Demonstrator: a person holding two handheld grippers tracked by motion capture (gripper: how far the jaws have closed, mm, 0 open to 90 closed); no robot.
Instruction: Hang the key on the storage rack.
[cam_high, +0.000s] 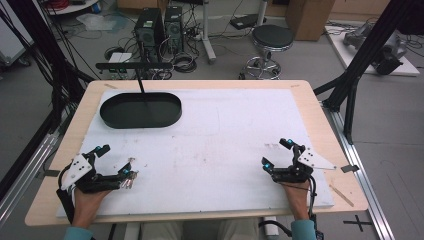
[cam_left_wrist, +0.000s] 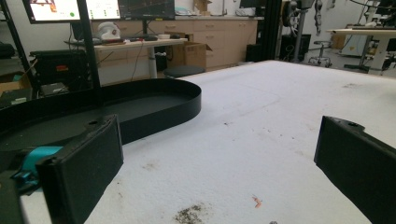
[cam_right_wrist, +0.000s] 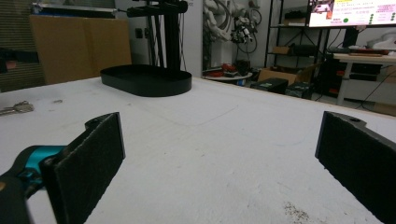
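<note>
High view: keys (cam_high: 129, 172) lie just beside the wide-open left claw (cam_high: 114, 161)

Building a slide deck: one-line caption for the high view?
Both open grippers, left and right, rest near keys and black oval tray.

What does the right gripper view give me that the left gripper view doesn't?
Right gripper view: keys lying on the white mat, far left. Left gripper view: an orange speck on the mat between the jaws. Shared: the black oval tray; left hand-held gripper and right hand-held gripper both open, holding nothing.
</note>
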